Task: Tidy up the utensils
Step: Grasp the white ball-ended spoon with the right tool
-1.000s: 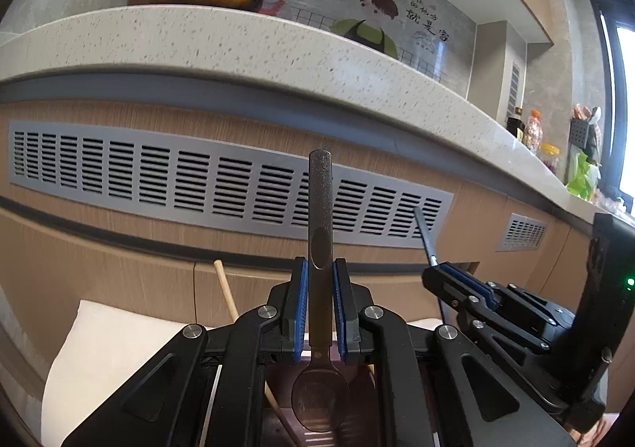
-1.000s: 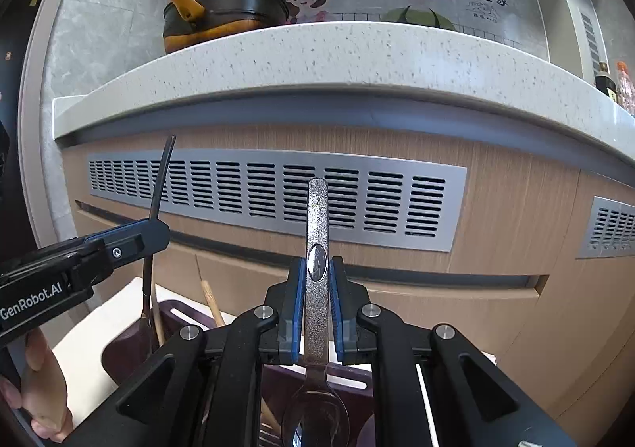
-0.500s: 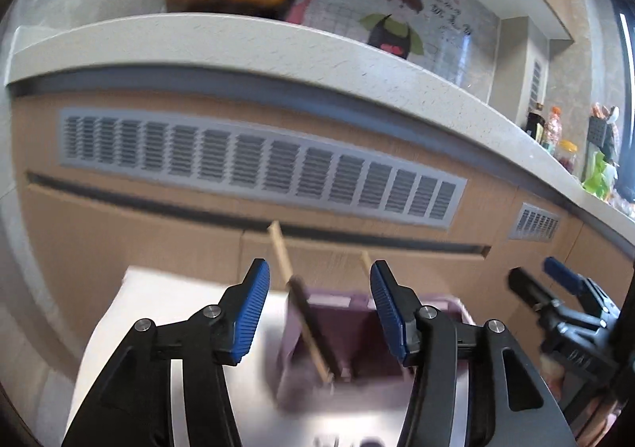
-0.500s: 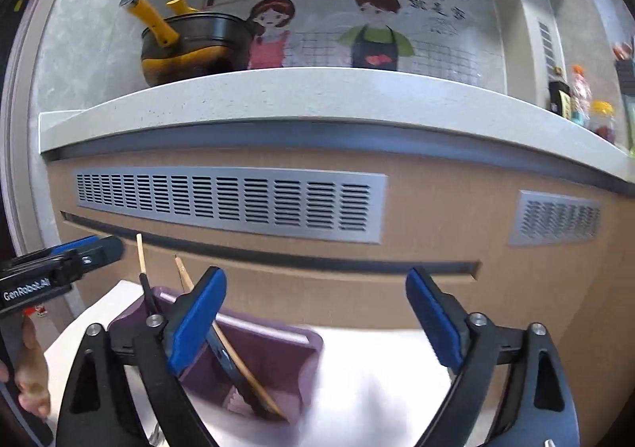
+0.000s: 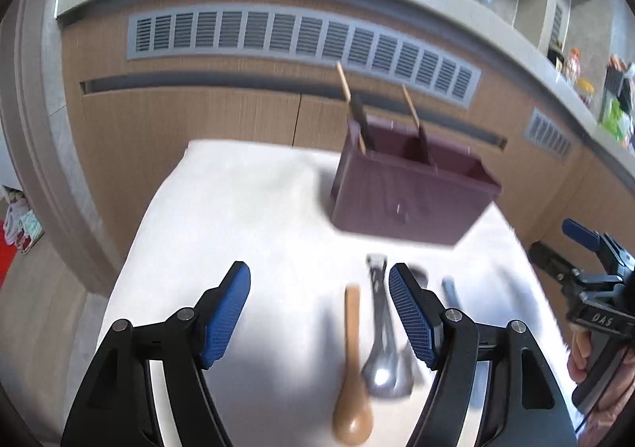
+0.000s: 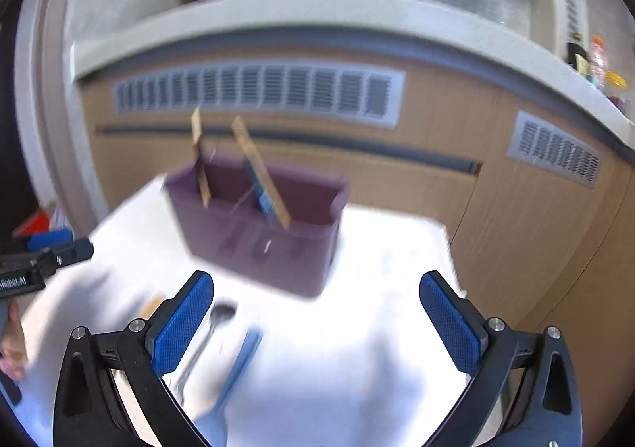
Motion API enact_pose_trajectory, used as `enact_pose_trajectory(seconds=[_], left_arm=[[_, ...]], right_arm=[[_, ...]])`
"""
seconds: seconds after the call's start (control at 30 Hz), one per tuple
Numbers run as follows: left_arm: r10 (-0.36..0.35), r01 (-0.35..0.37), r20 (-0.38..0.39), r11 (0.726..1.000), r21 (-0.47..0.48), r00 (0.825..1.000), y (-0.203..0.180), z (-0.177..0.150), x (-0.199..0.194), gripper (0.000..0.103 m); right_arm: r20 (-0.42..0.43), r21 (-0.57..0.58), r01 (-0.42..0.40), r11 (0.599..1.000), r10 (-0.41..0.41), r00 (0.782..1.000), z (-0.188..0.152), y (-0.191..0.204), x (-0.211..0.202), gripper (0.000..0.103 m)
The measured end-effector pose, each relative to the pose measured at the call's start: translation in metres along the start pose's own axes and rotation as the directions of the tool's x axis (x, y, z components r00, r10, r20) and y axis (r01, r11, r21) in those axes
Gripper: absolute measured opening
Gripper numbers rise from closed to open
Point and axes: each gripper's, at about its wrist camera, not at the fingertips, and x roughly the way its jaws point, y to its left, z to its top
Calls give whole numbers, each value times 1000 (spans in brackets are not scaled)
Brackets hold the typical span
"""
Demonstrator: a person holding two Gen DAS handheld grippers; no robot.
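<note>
White surface (image 5: 246, 209) under my fingers; purple holder (image 5: 408, 201) upper center-right, spoons (image 5: 357, 363) lower center. Left gripper (image 5: 319, 316), right gripper (image 6: 315, 328) jaws just spread, nothing between.

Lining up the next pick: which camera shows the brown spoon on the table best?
Left wrist: the brown spoon lies whole ahead of the open left tongs. Right wrist shows only a blurred tan sliver beside its left finger.

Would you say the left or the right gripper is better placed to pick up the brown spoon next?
Left, probably: the brown spoon lies between the open left gripper fingers, while the right gripper hangs over bare cloth.
</note>
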Motion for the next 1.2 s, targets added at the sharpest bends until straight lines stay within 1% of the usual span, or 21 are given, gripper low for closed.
enact_pose_trajectory(seconds=[0.07, 0.13, 0.23, 0.27, 0.3, 0.33, 0.37, 0.4, 0.43, 0.47, 0.5, 0.53, 0.57, 0.63, 0.7, 0.83, 0.93, 1.0, 1.07, 1.13, 1.2], left_arm=[[27, -27, -6, 1000, 11, 1000, 3, -11, -4, 73], [24, -24, -30, 1000, 17, 999, 6, -21, -5, 74], [14, -13, -66, 1000, 14, 998, 11, -32, -4, 74], [13, -12, -71, 1000, 13, 997, 12, -31, -3, 74], [14, -13, -76, 1000, 10, 997, 14, -34, -3, 74], [14, -13, -78, 1000, 6, 997, 14, -35, -2, 74], [11, -11, -81, 1000, 0, 997, 16, -35, -2, 74], [5, -6, -86, 1000, -8, 996, 18, -37, -2, 74], [3, -4, -89, 1000, -10, 996, 19, -38, -1, 74], [1, -3, -92, 1000, -14, 996, 21, -38, -1, 74], [1, -2, -95, 1000, -18, 995, 24, -39, -1, 74], [1, -4, -97, 1000, -23, 995, 26, -40, 0, 74], [1, -4, -99, 1000, -27, 995, 27, -39, 1, 74], [-7, 3, -102, 999, -41, 995, 31, -41, 2, 74], [-15, 9, -107, 998, -55, 994, 34, -42, 3, 74], [-15, 8, -120, 998, -59, 993, 36, -44, 5, 74], [-15, 7, -136, 998, -60, 991, 34, -44, 5, 74], [-21, 13, -141, 998, -58, 990, 32, -44, 4, 74], [-23, 18, -136, 999, -44, 990, 28, -43, 0, 74], [-21, 17, -131, 999, -27, 991, 24, -42, -4, 75], [-22, 20, -129, 1000, -21, 991, 21, -42, -5, 76]], right_arm=[[-47, -37, -7, 999, 5, 999, -14, 14, 3, 103], [-95, -70, -12, 997, 6, 995, -26, 27, 9, 103], [-157, -131, 7, 991, -28, 987, -39, 46, 19, 102], [-171, -150, 4, 989, -30, 985, -43, 53, 22, 98], [-181, -153, -16, 988, -12, 983, -45, 57, 24, 87], [-195, -151, -42, 988, 12, 981, -46, 62, 24, 80], [-213, -139, -74, 987, 43, 976, -47, 65, 25, 64], [-228, -123, -102, 987, 72, 971, -47, 66, 27, 55], [-249, -94, -145, 985, 118, 961, -48, 69, 27, 51], [-276, -57, -203, 977, 180, 944, -50, 71, 27, 43], [-291, -40, -235, 971, 213, 933, -51, 73, 26, 36], [-305, -29, -267, 963, 246, 920, -55, 77, 24, 34], [-312, -31, -278, 960, 255, 915, -58, 81, 23, 34], [-318, -55, -279, 959, 248, 915, -65, 91, 18, 34], [-326, -62, -270, 961, 236, 916, -70, 96, 19, 26], [-365, -20, -266, 964, 240, 900, -78, 98, 29, 23], [-347, -37, -259, 965, 231, 909, -78, 100, 30, 23], [-346, -44, -261, 964, 230, 909, -77, 101, 31, 20], [-338, -46, -263, 964, 232, 912, -75, 99, 27, 20], [-311, -61, -256, 965, 226, 923, -70, 94, 21, 20], [-264, -68, -242, 968, 216, 940, -58, 85, 7, 20]])
